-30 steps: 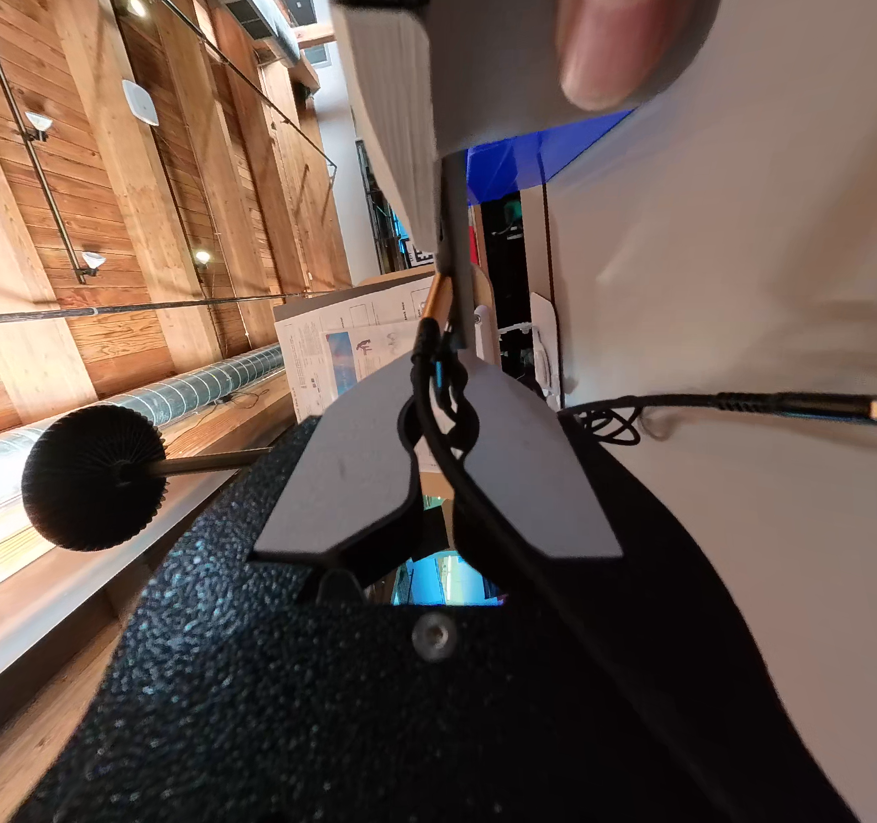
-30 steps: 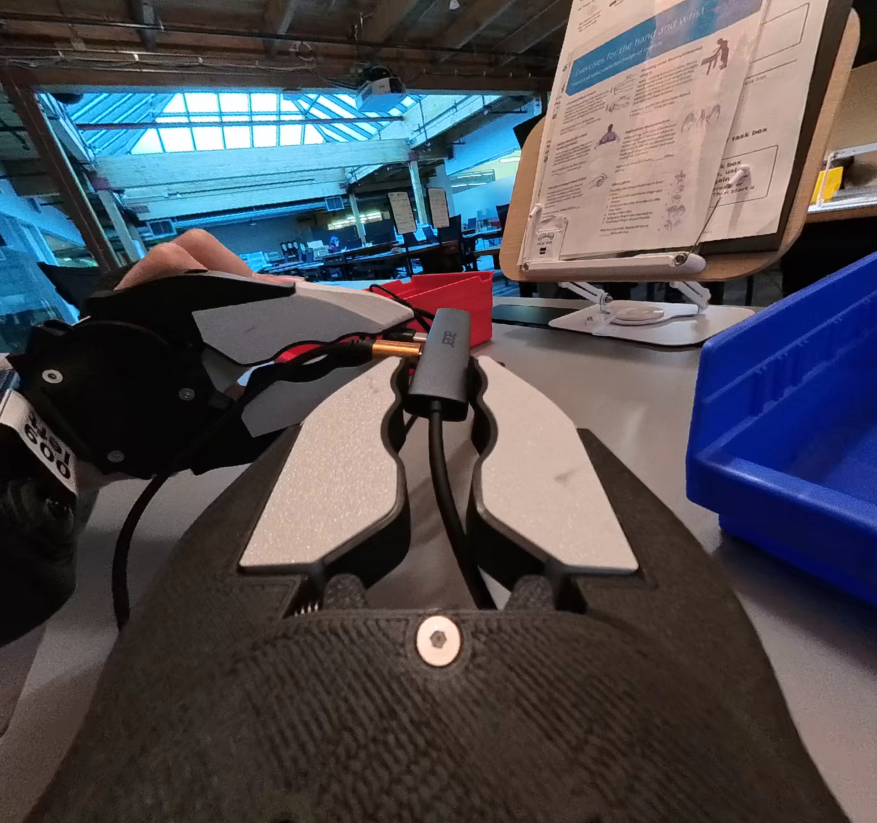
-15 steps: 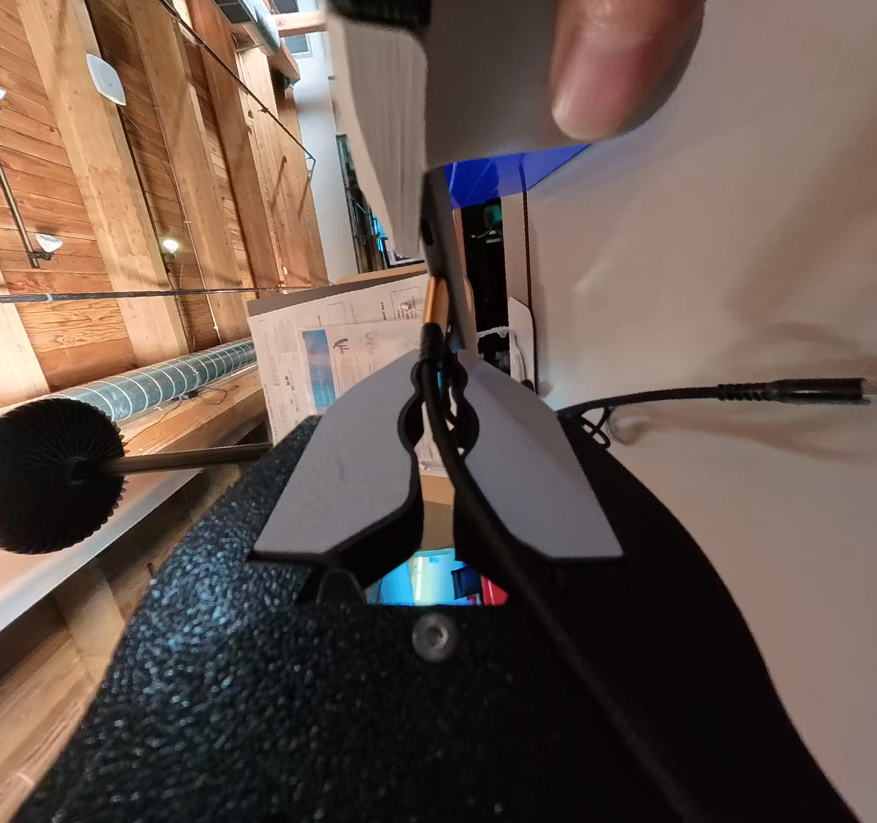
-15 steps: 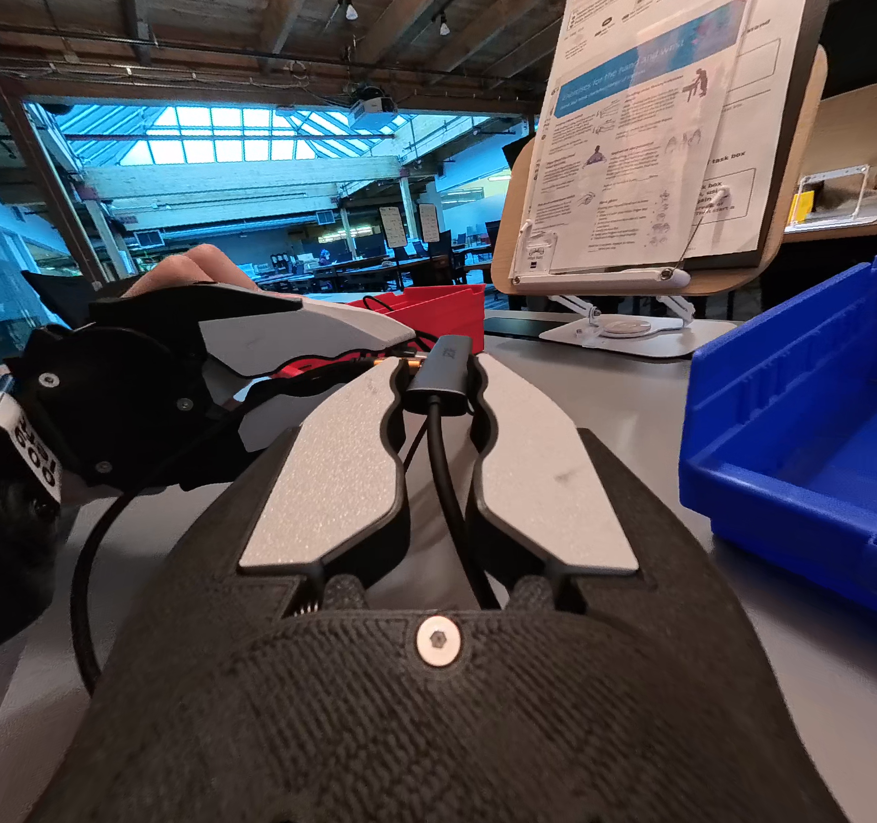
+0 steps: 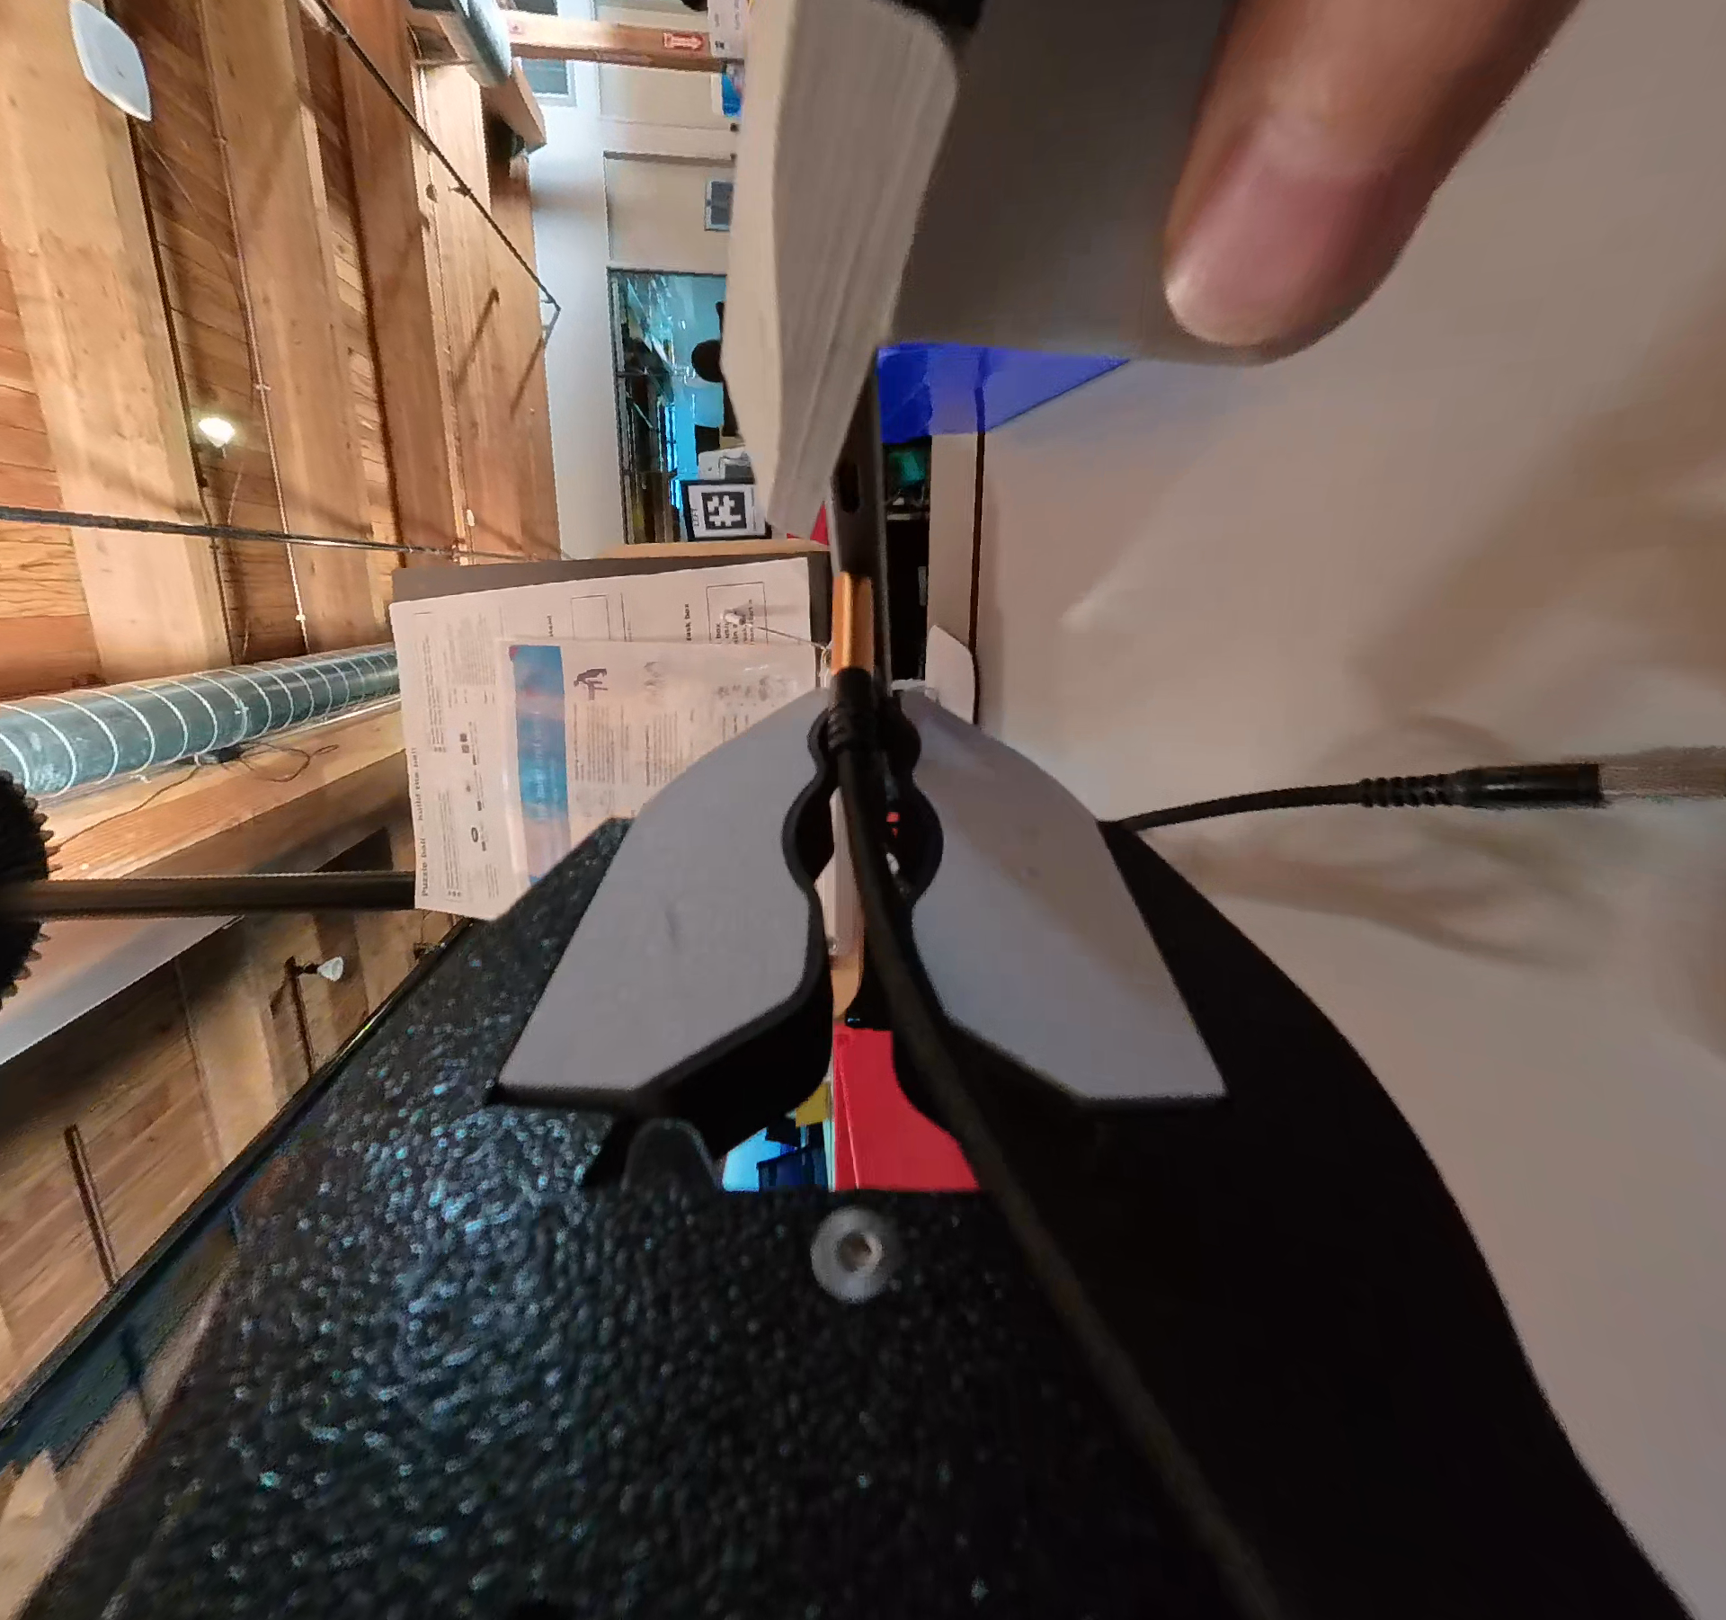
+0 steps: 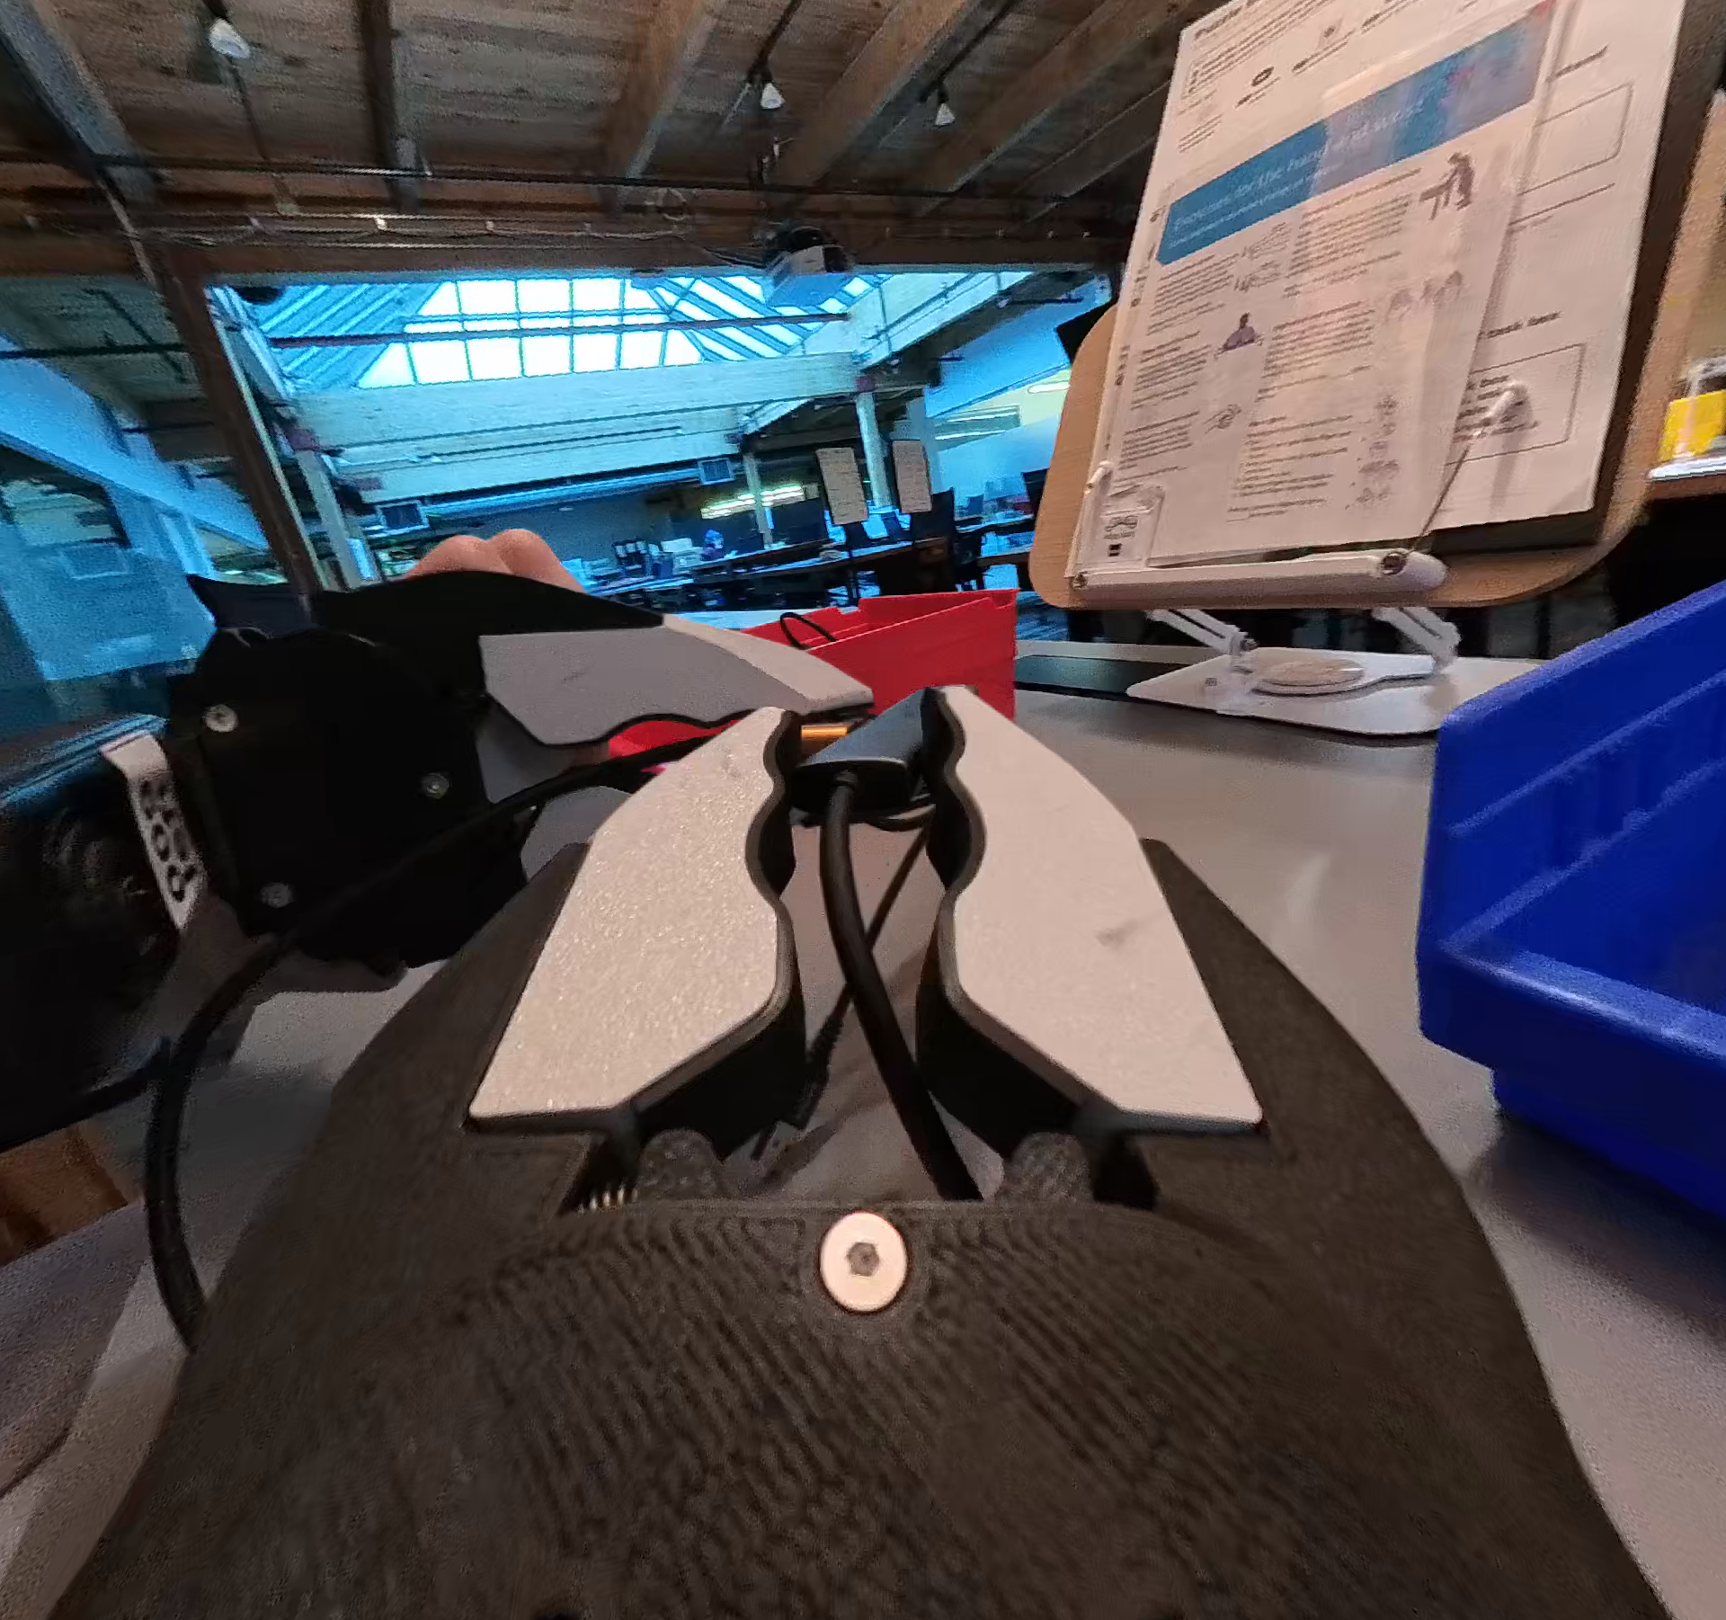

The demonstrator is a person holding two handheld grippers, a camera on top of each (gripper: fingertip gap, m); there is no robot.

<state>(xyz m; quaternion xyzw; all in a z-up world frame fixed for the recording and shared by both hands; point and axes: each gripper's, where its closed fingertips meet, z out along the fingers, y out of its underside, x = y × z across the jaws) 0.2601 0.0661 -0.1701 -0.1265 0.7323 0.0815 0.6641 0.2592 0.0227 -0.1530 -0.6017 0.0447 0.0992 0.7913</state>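
Hard to read where the gold-tipped plug (image 5: 852, 634) meets the dark adapter (image 6: 873, 739); the joint sits behind the right fingertips, so I cannot tell if it is seated. The blue bin (image 6: 1588, 903) is cut off at the frame edge, its contents not visible. The red bin (image 6: 925, 650) lies mostly behind the grippers, a thin black wire at its rim.

Left hand-held gripper (image 5: 864, 716) is rolled onto its side, fingers pinched narrow on the black cable (image 5: 897, 921) just behind the plug. Right hand-held gripper (image 6: 855, 725) is level, low over the grey desk (image 6: 1308, 828), closed on the adapter, its cord trailing back between the fingers. A fingertip (image 5: 1308, 202) rests on the right gripper's side. Tips meet near the red bin; a document stand (image 6: 1354, 314) is behind.
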